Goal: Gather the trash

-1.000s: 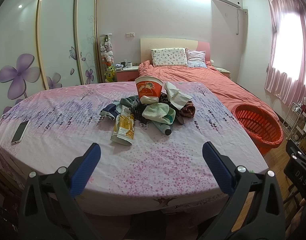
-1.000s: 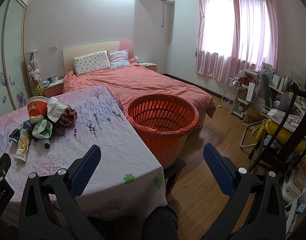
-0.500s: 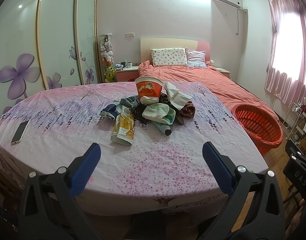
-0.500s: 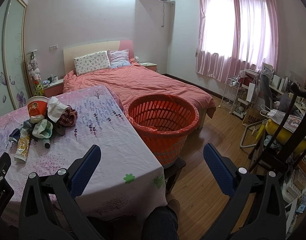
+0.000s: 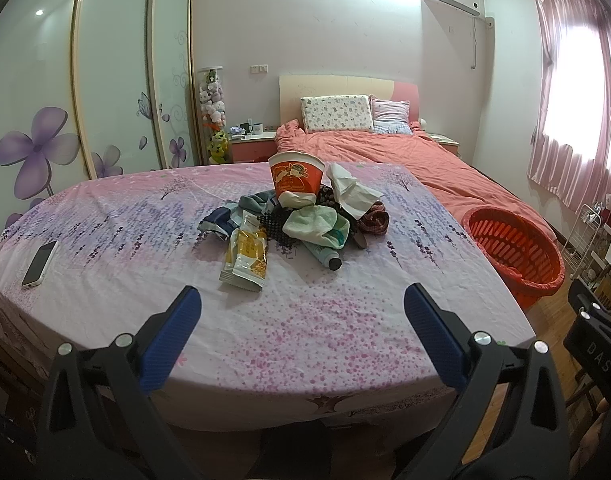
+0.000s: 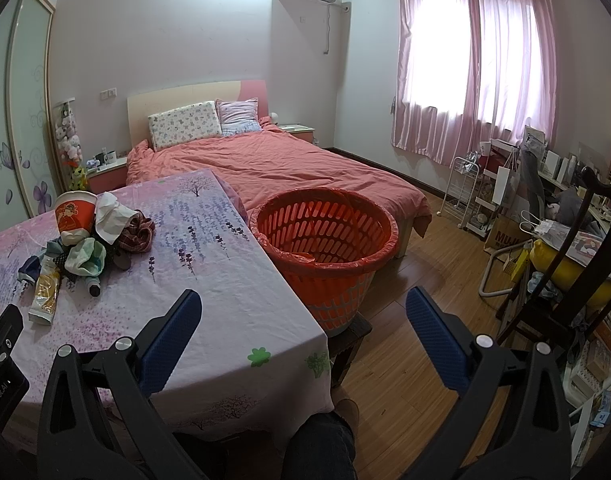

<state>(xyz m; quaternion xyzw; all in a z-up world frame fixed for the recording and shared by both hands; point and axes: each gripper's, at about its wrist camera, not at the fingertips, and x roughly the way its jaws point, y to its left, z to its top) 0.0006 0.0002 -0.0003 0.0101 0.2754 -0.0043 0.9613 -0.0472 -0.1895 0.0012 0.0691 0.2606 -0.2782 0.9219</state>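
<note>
I'm looking into a bedroom with a pink-covered bed [image 5: 389, 152] at the back and a table [image 5: 117, 280] under a lavender-print cloth in front of me. On that table, near its middle, sits the trash pile [image 5: 301, 216]: a red paper cup [image 5: 296, 178] at the top, crumpled white paper [image 5: 351, 194] just to its right, a yellow snack wrapper [image 5: 247, 258] lying flat on the near side, and a small bottle [image 5: 327, 258] poking out toward me. My left gripper [image 5: 303, 306] is spread wide with nothing between its blue pads, hovering over the near edge of the table, well short of the pile, which lies straight ahead. My right gripper [image 6: 303, 306] is also wide apart and empty, over the table's right corner; the pile is far off to its left. The orange basket [image 6: 325, 240] stands just beside the table's right edge, ahead of it. A phone [image 5: 39, 264] lies at the table's left side.
</note>
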